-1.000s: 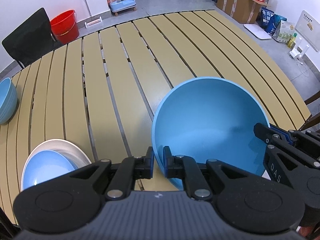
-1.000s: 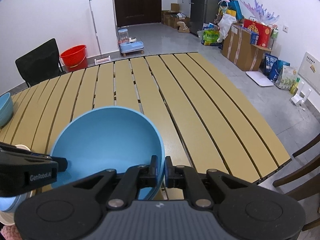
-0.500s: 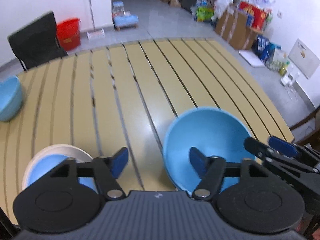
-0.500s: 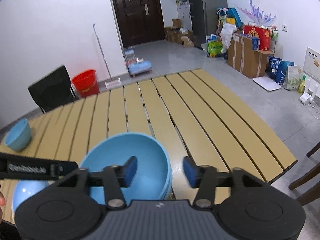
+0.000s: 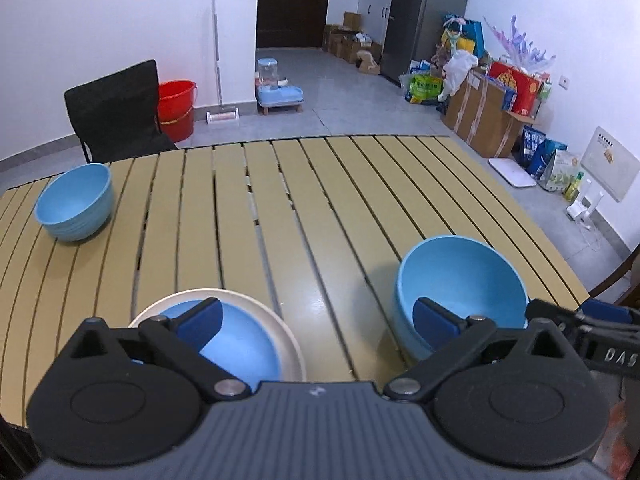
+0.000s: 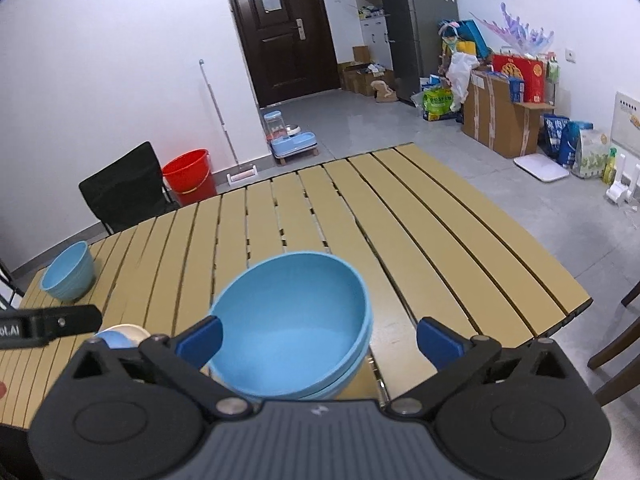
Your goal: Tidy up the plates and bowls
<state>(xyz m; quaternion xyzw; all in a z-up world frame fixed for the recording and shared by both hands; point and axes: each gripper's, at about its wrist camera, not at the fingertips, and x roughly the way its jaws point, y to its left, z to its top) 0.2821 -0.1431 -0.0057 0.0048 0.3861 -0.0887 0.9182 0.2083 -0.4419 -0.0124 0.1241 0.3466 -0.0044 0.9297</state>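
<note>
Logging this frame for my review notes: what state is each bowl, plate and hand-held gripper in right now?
Large blue bowl stack near the table's right edge: upright on the slats, released, nested.
Small blue bowl at the far left: upright, empty, untouched.
Blue plate: lying on the white plate.
White plate: flat on the table.
Left hand-held gripper: jaws opening, nothing between them.
Right hand-held gripper: jaws opening, astride the stack's rim, not gripping.

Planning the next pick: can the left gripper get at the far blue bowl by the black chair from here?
Probably yes. The left gripper has its jaws opening with nothing between them, and only bare table slats lie before the far bowl. It needs a long reach.
</note>
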